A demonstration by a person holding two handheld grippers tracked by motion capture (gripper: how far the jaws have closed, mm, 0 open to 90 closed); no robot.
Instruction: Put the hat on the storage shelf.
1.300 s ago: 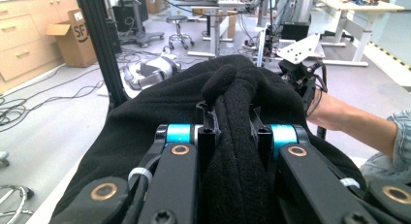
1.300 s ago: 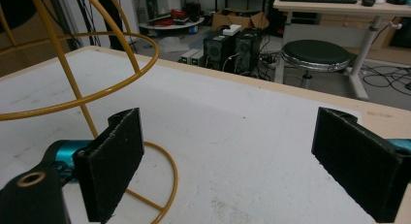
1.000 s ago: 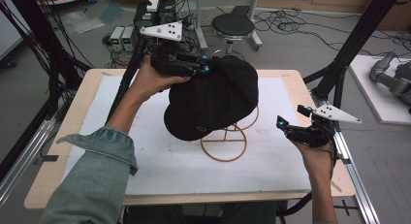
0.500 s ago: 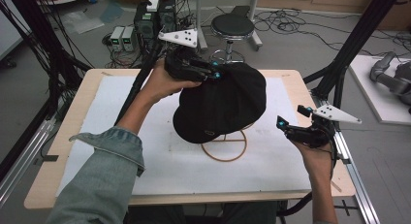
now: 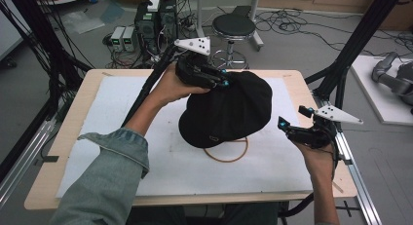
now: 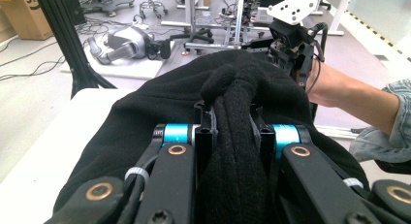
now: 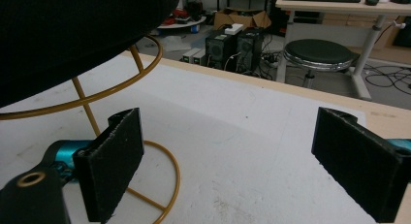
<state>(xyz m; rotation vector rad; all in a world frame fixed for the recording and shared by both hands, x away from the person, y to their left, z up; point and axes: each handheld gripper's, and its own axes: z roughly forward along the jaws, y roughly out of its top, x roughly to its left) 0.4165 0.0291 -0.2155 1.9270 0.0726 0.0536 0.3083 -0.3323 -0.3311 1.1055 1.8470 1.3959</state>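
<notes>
While left claw clamps black hat over gold stand; right claw apart

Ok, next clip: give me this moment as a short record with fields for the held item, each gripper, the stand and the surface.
held item: black hat, a fold of its fabric pinched
left gripper: shut on the hat, at its far edge
right gripper: jaws open, nothing between them, beside the hat
stand: gold wire stand, hat over it, base ring on the mat
surface: white mat on a wooden table
</notes>
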